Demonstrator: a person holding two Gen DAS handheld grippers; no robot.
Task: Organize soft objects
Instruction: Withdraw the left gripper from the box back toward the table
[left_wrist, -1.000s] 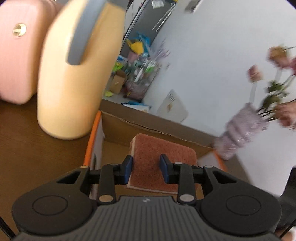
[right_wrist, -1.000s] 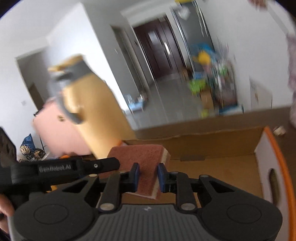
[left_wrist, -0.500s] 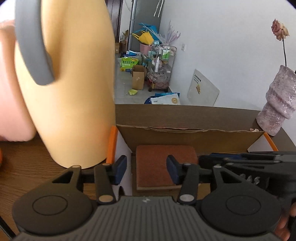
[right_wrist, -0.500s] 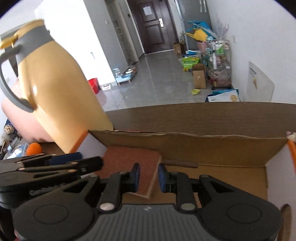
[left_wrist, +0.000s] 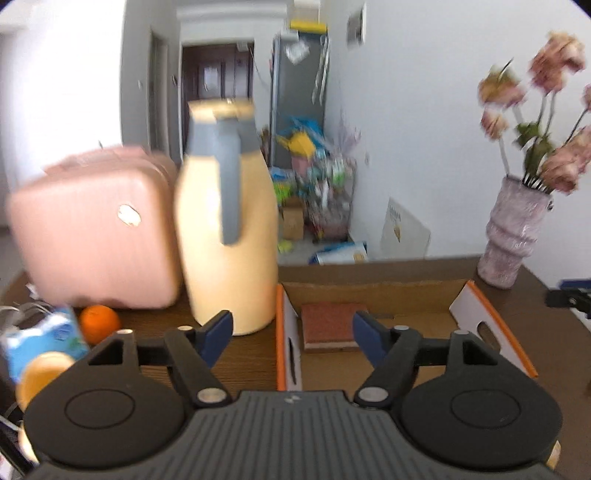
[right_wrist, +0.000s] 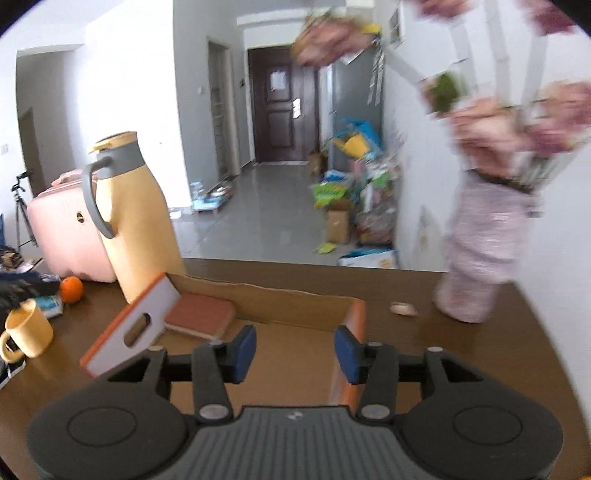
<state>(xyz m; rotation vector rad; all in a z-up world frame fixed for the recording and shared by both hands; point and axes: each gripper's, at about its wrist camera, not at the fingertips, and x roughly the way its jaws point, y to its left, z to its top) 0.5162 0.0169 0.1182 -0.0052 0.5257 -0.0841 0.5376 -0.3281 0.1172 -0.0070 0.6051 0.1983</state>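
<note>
Your left tool (left_wrist: 291, 338) is open with nothing between its blue pads, and its jaws have just been opening. Your right tool (right_wrist: 294, 354) is open and empty too, and its jaws have also just been opening. The sponge (left_wrist: 330, 326) lies flat inside the cardboard box (left_wrist: 495, 334), tucked in the back corner next to the box wall that is near the yellow jug (left_wrist: 227, 236). Neither tool touches it. It looks like this sponge is put away, so the step now is to pull both tools clear and look for the next soft thing. Lift your tools straight up and out of the box, so that you do not bump its thin walls or drag the sponge. Watch the vase with flowers (right_wrist: 480, 254) on your right side; it stands near the box and could tip. On your left side, the jug, the orange (right_wrist: 71, 289) and the yellow mug (right_wrist: 27, 332) sit on the brown surface (right_wrist: 461, 350), so move slowly there. None of these looks soft. The views are blurry, so slow down and look before you pick.
</note>
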